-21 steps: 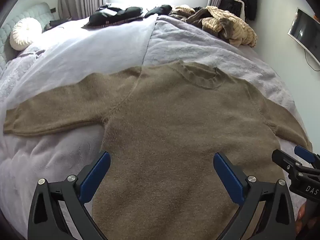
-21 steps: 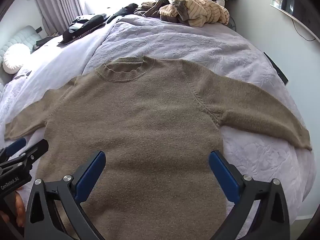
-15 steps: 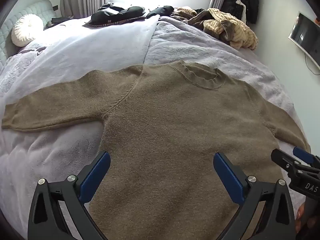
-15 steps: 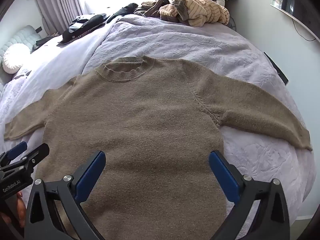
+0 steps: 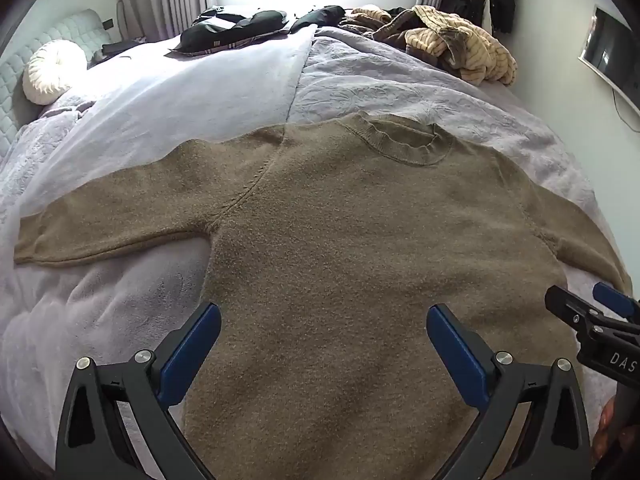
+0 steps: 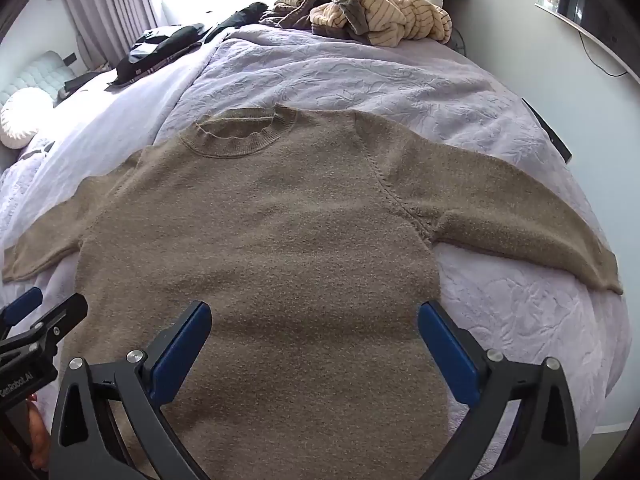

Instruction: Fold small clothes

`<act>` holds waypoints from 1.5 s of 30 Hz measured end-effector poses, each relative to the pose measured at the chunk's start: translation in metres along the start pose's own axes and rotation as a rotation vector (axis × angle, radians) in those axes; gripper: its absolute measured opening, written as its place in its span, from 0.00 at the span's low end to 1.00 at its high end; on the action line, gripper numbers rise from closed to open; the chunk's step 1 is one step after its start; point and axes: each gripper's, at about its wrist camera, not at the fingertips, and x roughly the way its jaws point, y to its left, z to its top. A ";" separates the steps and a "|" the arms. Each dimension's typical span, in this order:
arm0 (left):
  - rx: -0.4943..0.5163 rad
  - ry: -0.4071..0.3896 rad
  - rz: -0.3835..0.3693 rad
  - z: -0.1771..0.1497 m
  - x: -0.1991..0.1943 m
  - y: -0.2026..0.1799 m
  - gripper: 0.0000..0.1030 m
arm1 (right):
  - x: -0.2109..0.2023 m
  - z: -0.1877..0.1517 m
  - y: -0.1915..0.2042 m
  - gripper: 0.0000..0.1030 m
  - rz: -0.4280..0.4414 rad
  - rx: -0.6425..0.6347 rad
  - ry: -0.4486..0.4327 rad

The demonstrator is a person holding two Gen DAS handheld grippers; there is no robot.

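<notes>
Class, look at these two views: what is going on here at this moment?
A person holds two grippers above a brown sweater spread flat, front up, on a bed, both sleeves out to the sides. The left gripper and right gripper are both open and hold nothing. No fold has been made yet.

Brown sweater apparently flat, sleeves spread.

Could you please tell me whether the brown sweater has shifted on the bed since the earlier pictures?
No. In the right wrist view the brown sweater lies spread flat as before, its collar in the same place against the bedspread.
</notes>
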 end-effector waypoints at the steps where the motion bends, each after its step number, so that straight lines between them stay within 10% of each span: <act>1: 0.002 -0.002 0.007 0.000 0.000 0.000 1.00 | 0.000 0.000 0.000 1.00 -0.001 0.000 0.000; 45: 0.045 -0.046 0.052 -0.006 -0.017 -0.014 1.00 | -0.005 -0.004 -0.010 1.00 -0.013 0.012 -0.002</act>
